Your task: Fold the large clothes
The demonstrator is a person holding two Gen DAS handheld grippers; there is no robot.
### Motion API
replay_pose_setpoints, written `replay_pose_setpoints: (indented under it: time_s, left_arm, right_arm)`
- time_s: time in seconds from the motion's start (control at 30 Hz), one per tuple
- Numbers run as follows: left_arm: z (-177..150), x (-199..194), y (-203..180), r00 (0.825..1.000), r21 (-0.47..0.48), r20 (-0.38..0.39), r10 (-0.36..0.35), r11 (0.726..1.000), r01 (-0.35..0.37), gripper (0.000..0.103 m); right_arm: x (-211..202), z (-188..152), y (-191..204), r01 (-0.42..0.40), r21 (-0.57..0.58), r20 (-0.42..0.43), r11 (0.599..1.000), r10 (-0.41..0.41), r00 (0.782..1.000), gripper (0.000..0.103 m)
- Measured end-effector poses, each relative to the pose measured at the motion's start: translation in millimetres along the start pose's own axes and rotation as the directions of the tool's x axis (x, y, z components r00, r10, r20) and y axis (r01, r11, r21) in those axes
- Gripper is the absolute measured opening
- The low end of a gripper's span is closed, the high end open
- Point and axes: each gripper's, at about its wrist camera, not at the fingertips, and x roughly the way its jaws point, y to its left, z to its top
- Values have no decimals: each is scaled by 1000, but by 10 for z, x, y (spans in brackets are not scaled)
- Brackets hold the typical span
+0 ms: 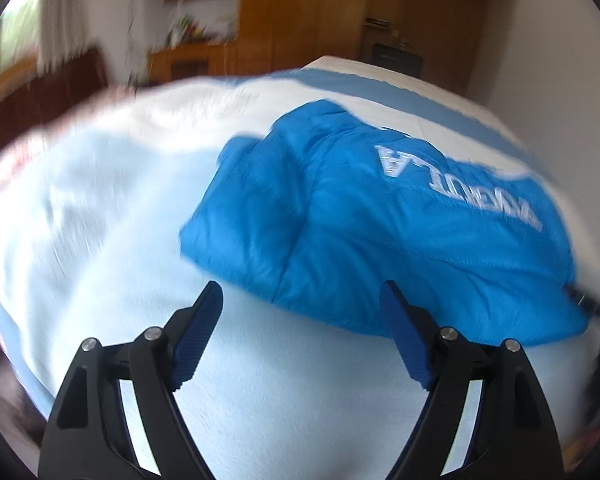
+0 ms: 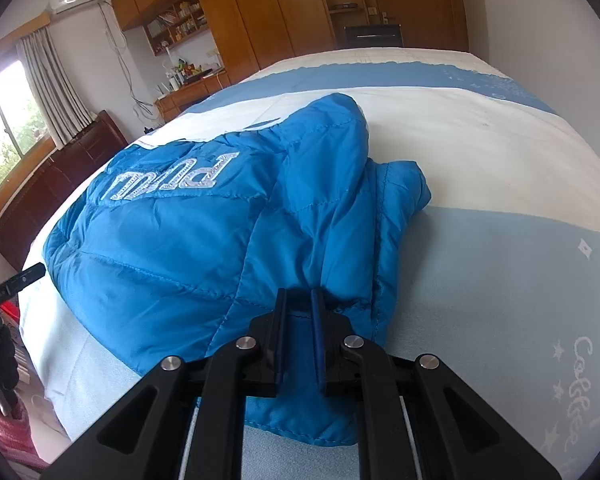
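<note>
A bright blue quilted puffer jacket with white lettering lies partly folded on the bed. In the left wrist view my left gripper is open and empty, just in front of the jacket's near edge, not touching it. In the right wrist view the jacket fills the middle. My right gripper is shut on the jacket's near edge, with a fold of blue fabric pinched between the pads. The left gripper's tip shows at the far left, beside the jacket.
The bed cover has white and light blue bands. A dark wooden headboard stands at the left, with a window behind it. Wooden wardrobes and a cluttered desk line the far wall.
</note>
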Motion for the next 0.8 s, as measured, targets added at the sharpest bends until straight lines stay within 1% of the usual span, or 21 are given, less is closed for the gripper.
replay_pose_setpoints:
  time_s: [0.07,0.1,0.13,0.17,0.23,0.3,0.4,0.47,0.5,0.53,0.57,0.6,0.63,0.67,0.73,0.8]
  left_arm:
    - [-21,115,238,996,-139,-44,-78,988,71,81]
    - [-28,181,337,991,-201,-61,-120,974,106,81]
    - [-40,257,449,980,-272,-69,-185,949,160,81]
    - [-47,317,528,969,-321,-68,-238,925,205,81]
    - [-29,410,663,953,-395,-38,-302,880,263,81]
    - [20,459,718,949,-417,-15,-314,865,279,81]
    - [136,595,758,951,-433,-8,-309,858,276,81]
    - [222,693,762,951,-444,0,-308,852,276,78]
    - [252,725,754,952,-448,2,-306,851,274,75]
    - [267,762,754,953,-457,-1,-304,847,270,66]
    - [276,798,761,947,-474,4,-322,833,285,56]
    - [273,827,773,939,-491,14,-345,815,307,52]
    - [258,850,785,933,-507,22,-359,801,320,49]
    - [238,865,788,932,-511,27,-361,796,324,48]
    - [200,892,787,930,-512,34,-367,792,332,46]
    - [159,892,779,929,-498,41,-367,799,337,45]
  right_arm:
    - [1,5,-9,-4,2,1,1000,4,1000,10]
    - [-5,0,-18,-6,3,1,1000,6,1000,10]
    - [-6,2,-24,-8,4,0,1000,8,1000,10]
    - [-6,3,-24,-9,4,0,1000,9,1000,10]
    - [-8,1,-23,-9,2,0,1000,9,1000,10]
    - [-8,-2,-22,-8,0,1,1000,8,1000,10]
    - [-7,-2,-24,-10,1,1,1000,10,1000,10]
    - [-6,-1,-27,-13,4,-1,1000,13,1000,10]
    - [-6,1,-32,-15,5,-2,1000,15,1000,10]
    - [-6,5,-37,-17,8,-3,1000,17,1000,10]
    - [-6,7,-41,-18,10,-4,1000,18,1000,10]
    - [-7,8,-43,-20,13,-5,1000,20,1000,10]
    - [-7,11,-46,-21,14,-6,1000,21,1000,10]
    - [-2,14,-48,-23,16,-9,1000,23,1000,10]
    - [4,17,-36,-21,9,-11,1000,21,1000,10]
    - [24,14,-4,-5,-11,-13,1000,4,1000,10]
